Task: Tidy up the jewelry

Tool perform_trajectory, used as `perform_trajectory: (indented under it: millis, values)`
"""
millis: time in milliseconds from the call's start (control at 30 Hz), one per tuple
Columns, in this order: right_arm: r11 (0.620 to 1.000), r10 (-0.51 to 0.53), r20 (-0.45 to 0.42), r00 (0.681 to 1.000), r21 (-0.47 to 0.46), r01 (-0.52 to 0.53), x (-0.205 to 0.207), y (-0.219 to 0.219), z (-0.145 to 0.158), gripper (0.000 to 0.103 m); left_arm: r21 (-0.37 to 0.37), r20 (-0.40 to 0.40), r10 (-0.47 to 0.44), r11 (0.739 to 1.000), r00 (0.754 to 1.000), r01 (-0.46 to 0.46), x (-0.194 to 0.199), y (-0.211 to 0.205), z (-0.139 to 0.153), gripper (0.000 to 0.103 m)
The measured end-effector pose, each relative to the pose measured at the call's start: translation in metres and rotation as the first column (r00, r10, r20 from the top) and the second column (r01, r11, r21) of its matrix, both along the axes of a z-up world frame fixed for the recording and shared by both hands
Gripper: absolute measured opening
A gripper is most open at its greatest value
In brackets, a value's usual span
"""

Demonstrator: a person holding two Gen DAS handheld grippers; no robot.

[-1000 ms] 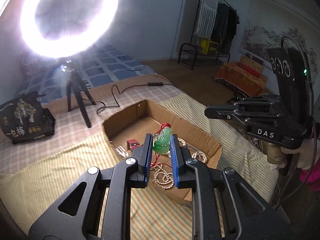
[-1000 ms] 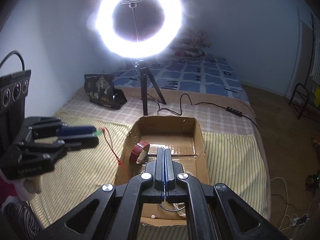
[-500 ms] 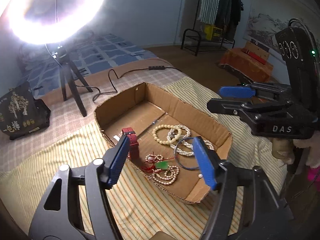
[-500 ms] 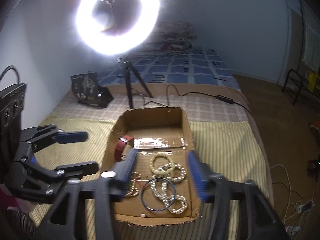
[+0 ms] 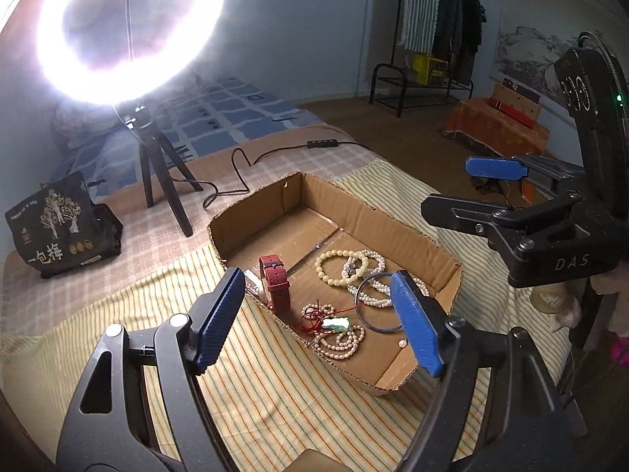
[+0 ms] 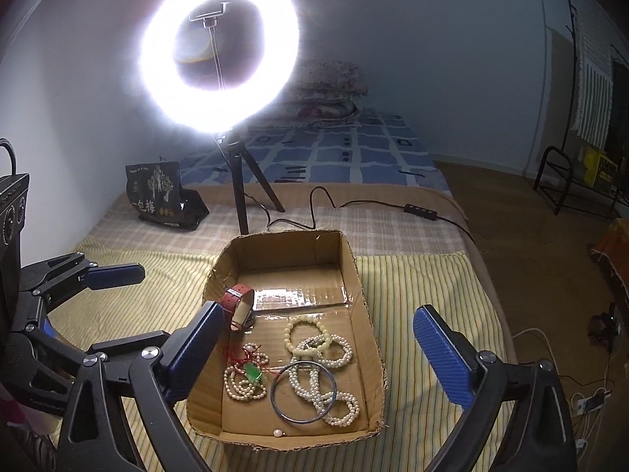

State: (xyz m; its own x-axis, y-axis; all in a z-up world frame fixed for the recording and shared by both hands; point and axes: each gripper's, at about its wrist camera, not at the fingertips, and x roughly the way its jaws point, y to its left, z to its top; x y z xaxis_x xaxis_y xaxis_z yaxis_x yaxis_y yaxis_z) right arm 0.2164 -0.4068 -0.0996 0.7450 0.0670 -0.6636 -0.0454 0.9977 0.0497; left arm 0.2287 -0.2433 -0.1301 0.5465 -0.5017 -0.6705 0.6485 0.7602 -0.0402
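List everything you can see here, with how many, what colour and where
cardboard box: one, brown, open, on the striped cloth
watch: one, red strap, box's left side
bead bracelets: several, cream and white, box middle
bangle: one, dark metal, near end of box
green pendant: one, red cord, lying on a pearl strand
loose pearl: one, white, near wall of box
striped cloth: one, yellow-green, on the bed
ring light: one, white, lit, on a black tripod behind the box
black bag: one, left of the tripod
left gripper: blue pads, jaws opening, nothing between
right gripper: blue pads, jaws opening, nothing between
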Motion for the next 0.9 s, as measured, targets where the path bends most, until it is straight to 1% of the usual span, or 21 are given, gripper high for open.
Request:
perform_trajectory:
  millis: [300,533,633,700,733,767,833,900]
  values:
    - [1.0,-0.011,0.02,1.0,-0.004,0.011,-0.016,0.009,0.015,0.098,-0.021,0.041,0.021,1.0,0.999,-0.02,-0.017,0.016,0.02,0.079]
    - [1.0,-0.016,0.046,0.999,-0.014,0.017,-0.035,0.02,0.031,0.099,-0.048,0.075,0.038,0.998,0.996,-0.035,-0.033,0.031,0.043,0.079]
    - [0.999,-0.029,0.059,0.998,-0.026,0.031,-0.044,0.026,0.04,0.103,-0.061,0.097,0.05,0.997,0.994,-0.044,-0.043,0.04,0.054,0.079]
    - [0.999,-0.037,0.071,0.997,-0.037,0.04,-0.05,0.03,0.046,0.103,-0.07,0.107,0.057,0.996,0.993,-0.05,-0.05,0.045,0.06,0.079]
    - [0.998,-0.039,0.074,0.996,-0.04,0.042,-0.052,0.031,0.048,0.103,-0.072,0.111,0.06,0.996,0.992,-0.052,-0.052,0.048,0.062,0.081]
    - [0.998,-0.042,0.079,0.996,-0.047,0.046,-0.056,0.034,0.051,0.103,-0.074,0.119,0.066,0.996,0.991,-0.058,-0.056,0.051,0.065,0.085]
    - [0.997,-0.048,0.085,0.995,-0.055,0.053,-0.06,0.037,0.056,0.103,-0.081,0.133,0.078,0.994,0.988,-0.068,-0.061,0.055,0.069,0.089]
    - [0.996,-0.056,0.093,0.994,-0.064,0.062,-0.066,0.041,0.062,0.103,-0.09,0.145,0.092,0.993,0.985,-0.079,-0.067,0.062,0.075,0.089]
